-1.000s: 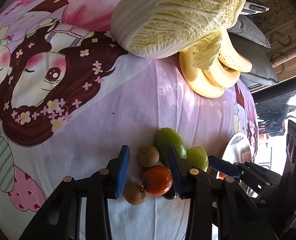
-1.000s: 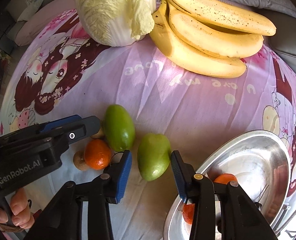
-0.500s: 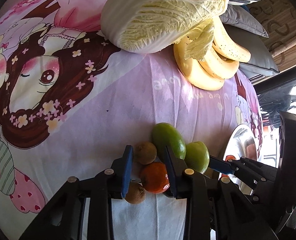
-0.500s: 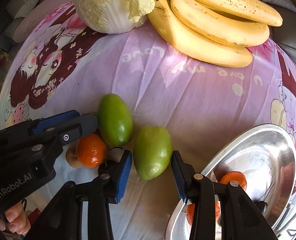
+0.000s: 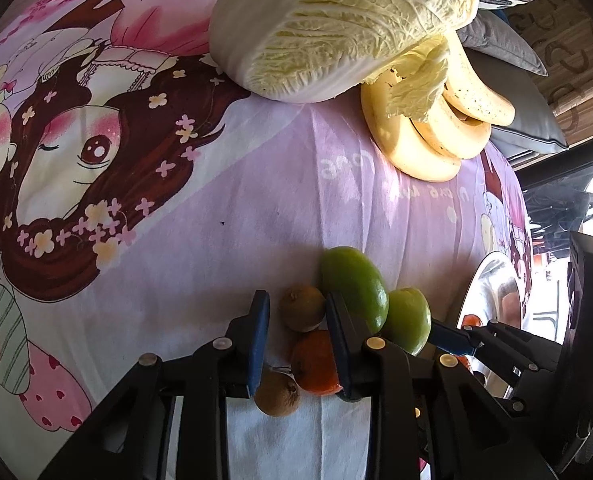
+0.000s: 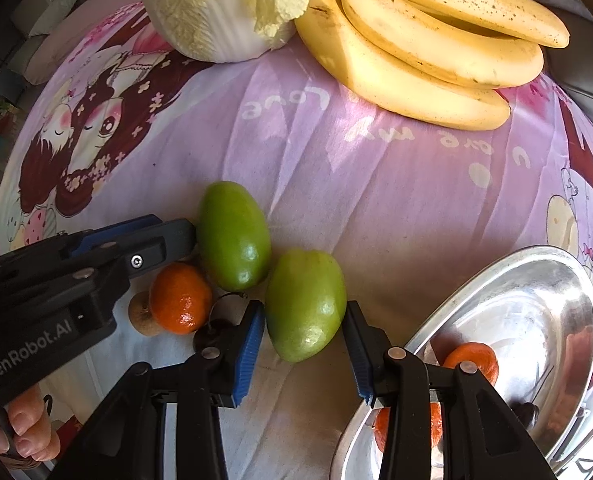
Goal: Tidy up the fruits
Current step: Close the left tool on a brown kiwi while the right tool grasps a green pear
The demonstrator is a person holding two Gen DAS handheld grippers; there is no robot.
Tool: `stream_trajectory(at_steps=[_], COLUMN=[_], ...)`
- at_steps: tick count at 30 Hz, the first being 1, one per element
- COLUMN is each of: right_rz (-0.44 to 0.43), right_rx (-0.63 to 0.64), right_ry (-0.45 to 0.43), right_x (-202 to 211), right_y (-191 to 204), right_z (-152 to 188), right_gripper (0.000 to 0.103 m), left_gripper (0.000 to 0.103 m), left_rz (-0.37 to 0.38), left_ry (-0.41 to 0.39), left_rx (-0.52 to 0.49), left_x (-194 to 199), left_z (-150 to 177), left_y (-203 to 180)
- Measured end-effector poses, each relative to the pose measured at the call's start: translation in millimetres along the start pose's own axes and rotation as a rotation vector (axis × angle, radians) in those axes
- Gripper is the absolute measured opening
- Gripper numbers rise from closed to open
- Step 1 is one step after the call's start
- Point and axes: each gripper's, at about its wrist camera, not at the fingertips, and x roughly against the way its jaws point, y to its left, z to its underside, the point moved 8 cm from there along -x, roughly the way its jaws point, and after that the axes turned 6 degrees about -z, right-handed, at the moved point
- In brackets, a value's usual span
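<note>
Two green mangoes lie on the pink cartoon cloth. My right gripper point(image 6: 302, 330) is open with the nearer mango point(image 6: 304, 304) between its fingers; the other mango point(image 6: 232, 234) lies just left. My left gripper point(image 5: 296, 326) is open around an orange tangerine point(image 5: 314, 362), with a brown kiwi point(image 5: 301, 307) ahead and another kiwi point(image 5: 276, 394) below. The tangerine also shows in the right wrist view point(image 6: 180, 298). A steel bowl point(image 6: 536, 304) at the right holds two tangerines point(image 6: 472, 362).
A napa cabbage point(image 5: 336, 24) and a bunch of bananas point(image 6: 428, 40) lie at the far side of the cloth. Grey cushions point(image 5: 512, 80) sit behind them. A dark cherry point(image 6: 212, 330) lies beside my right gripper's left finger.
My left gripper has narrowed around the tangerine and moved forward. My right gripper has advanced so the nearer mango sits deeper between its fingers.
</note>
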Motion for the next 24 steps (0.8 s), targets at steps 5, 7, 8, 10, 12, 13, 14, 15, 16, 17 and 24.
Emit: stream_trajectory(at_steps=[5, 7, 8, 10, 12, 13, 14, 15, 16, 17, 24], right_rz=[-0.006, -0.011, -0.013, -0.014, -0.020, -0.024, -0.031, -0.039, -0.050, -0.062, -0.082], right_rx=[-0.008, -0.012, -0.016, -0.023, -0.035, -0.042, -0.052, -0.065, -0.080, -0.094, -0.107], right_ry=[-0.014, -0.022, -0.028, -0.044, -0.066, -0.080, -0.098, -0.116, -0.134, -0.152, -0.208], right_x=[3, 3, 4, 8, 14, 16, 18, 21, 23, 25, 29], right_y=[1, 1, 0, -1, -3, -3, -4, -4, -5, -6, -6], right_z=[2, 2, 3, 5, 7, 7, 7, 8, 9, 11, 17], right_gripper=[0.040, 0.040, 0.040, 0.040, 0.040, 0.040, 0.040, 0.040, 0.040, 0.040, 0.039], left_gripper=[0.023, 0.023, 0.023, 0.023, 0.023, 0.023, 0.023, 0.023, 0.023, 0.023, 0.023], left_rz=[0.001, 0.002, 0.003, 0.001, -0.004, -0.006, -0.008, -0.011, -0.014, -0.016, -0.026], left_ry=[-0.010, -0.012, -0.014, -0.022, -0.031, -0.035, -0.039, -0.043, -0.046, -0.050, -0.062], left_rx=[-0.013, -0.013, -0.009, -0.001, 0.008, 0.013, 0.018, 0.023, 0.027, 0.029, 0.021], left_x=[2, 1, 0, 2, 6, 8, 9, 11, 12, 14, 22], left_z=[-1, -2, -3, -4, -5, -6, -6, -7, -7, -7, -8], left_y=[-4, -6, -7, -5, 0, 3, 5, 7, 8, 10, 12])
